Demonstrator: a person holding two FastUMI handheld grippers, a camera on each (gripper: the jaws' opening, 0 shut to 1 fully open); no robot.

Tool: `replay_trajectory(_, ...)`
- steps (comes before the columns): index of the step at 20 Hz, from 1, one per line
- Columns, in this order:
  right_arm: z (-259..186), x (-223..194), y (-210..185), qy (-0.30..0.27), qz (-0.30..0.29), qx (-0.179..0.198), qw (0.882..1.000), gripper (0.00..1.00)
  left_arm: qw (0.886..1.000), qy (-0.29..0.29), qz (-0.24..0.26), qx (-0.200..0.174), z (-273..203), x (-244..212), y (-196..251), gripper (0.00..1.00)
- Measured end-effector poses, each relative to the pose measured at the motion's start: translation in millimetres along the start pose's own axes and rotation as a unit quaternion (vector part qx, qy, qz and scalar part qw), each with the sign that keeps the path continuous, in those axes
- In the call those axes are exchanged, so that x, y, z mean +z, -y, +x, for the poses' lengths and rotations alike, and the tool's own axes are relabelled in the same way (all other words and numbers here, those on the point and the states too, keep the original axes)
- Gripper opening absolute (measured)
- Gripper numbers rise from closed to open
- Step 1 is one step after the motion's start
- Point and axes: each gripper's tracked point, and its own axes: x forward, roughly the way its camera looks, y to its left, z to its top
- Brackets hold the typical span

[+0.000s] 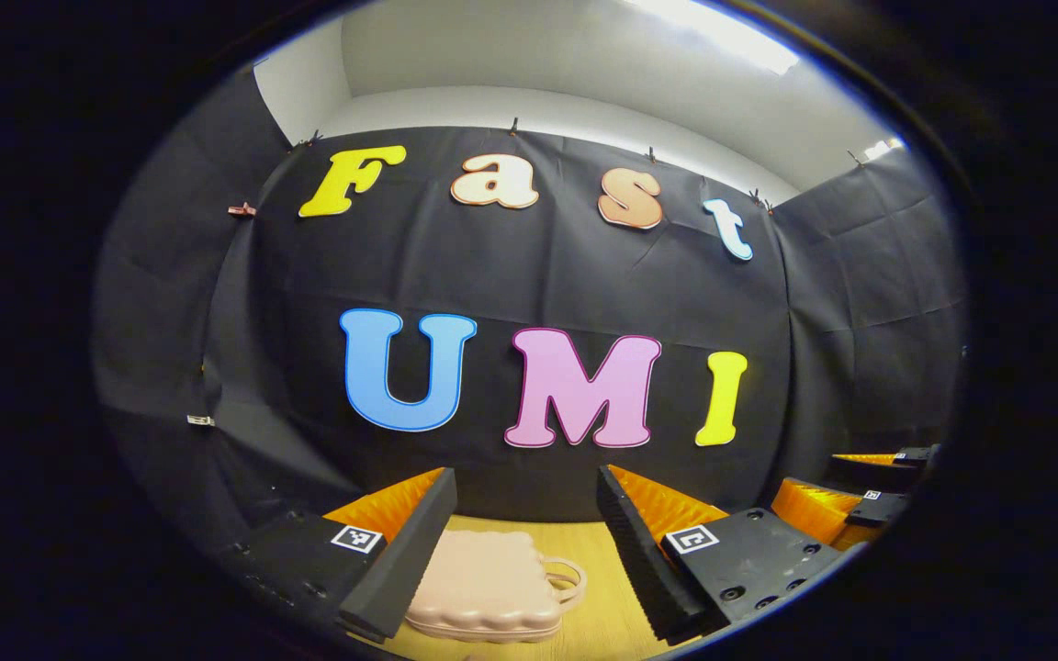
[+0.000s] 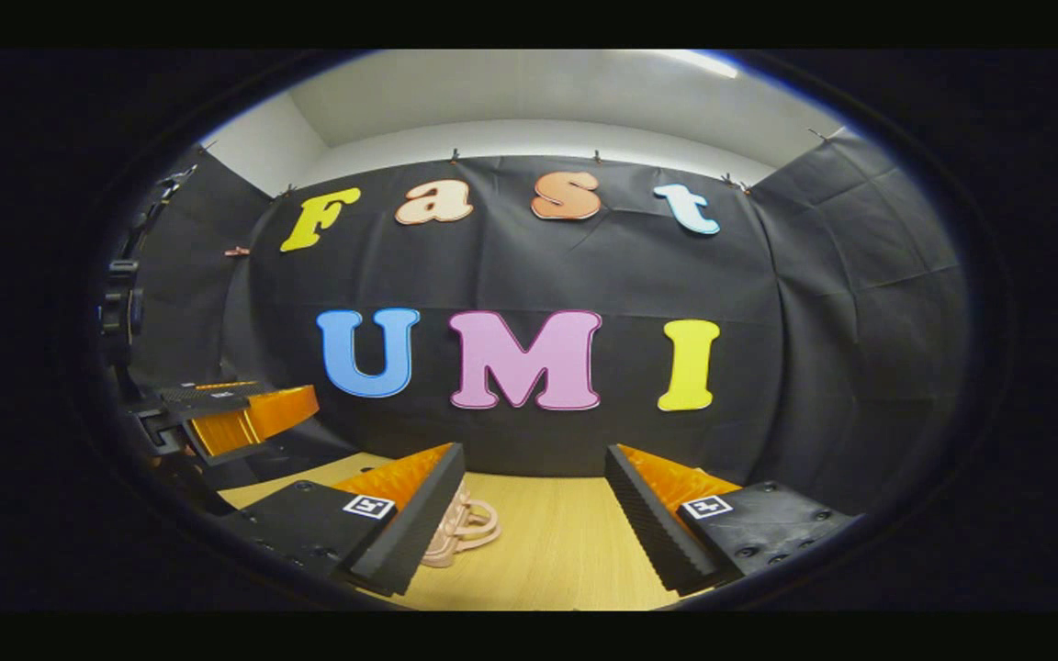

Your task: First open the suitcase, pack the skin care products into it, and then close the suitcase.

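Note:
A small pale pink suitcase [image 1: 490, 588] lies shut on the wooden table [image 1: 604, 588], its handle [image 1: 568, 578] pointing right. My left gripper [image 1: 524, 475] hovers just above and in front of it, open, with nothing between its fingers; the left finger covers the case's left edge. In the right gripper view the suitcase handle [image 2: 467, 530] peeks out from behind the left finger. My right gripper [image 2: 534, 452] is open and holds nothing, over bare table [image 2: 557, 542] to the right of the case. Each gripper shows at the side of the other's view [image 1: 846, 496] [image 2: 235, 413].
Black cloth walls close the booth at the back and on both sides, right behind the table's far edge. Light wood surface stretches to the right of the suitcase.

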Motion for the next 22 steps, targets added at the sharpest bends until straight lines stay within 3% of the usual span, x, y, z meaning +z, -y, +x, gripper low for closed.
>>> replay_trajectory(17, -4, -19, -2, -0.037, 0.018, 0.007, 0.999, 0.97, 1.0, -0.013, 0.013, -0.008, 1, -11, 13, 0.96)
replay_trajectory(22, -10, -16, -8, -0.034, 0.006, 0.018, 0.999, 0.97, 1.0, -0.024, -0.006, -0.002, -6, -20, 10, 0.96)
